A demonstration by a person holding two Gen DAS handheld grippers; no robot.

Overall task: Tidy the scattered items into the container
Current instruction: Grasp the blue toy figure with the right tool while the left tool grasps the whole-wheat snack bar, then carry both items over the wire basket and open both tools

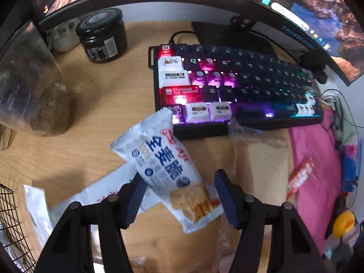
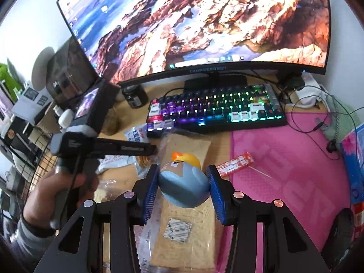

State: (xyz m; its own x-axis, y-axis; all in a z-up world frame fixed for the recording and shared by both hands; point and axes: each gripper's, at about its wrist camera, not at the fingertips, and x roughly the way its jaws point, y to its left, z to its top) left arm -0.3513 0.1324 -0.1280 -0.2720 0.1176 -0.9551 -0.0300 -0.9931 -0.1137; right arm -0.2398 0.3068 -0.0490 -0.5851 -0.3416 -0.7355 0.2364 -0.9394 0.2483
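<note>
My left gripper [image 1: 179,177] is shut on a white and blue snack packet [image 1: 163,168], which lies slantwise between the pads with its top end over the keyboard's corner. My right gripper [image 2: 183,168] is shut on a blue toy figure with a yellow and orange top [image 2: 184,184], held above a bagged loaf of bread [image 2: 188,232]. The black wire basket [image 1: 9,204] sits at the lower left edge; in the right wrist view the basket [image 2: 38,159] stands left of a hand [image 2: 52,191]. Another white packet [image 1: 95,195] and a red packet [image 1: 300,175] lie on the desk.
A lit keyboard [image 2: 216,109] and a curved monitor [image 2: 193,22] fill the back of the desk. A black jar [image 1: 102,36] and a clear bag of brown stuff [image 1: 45,104] stand at the left. A pink mat [image 2: 284,159] with cables covers the right.
</note>
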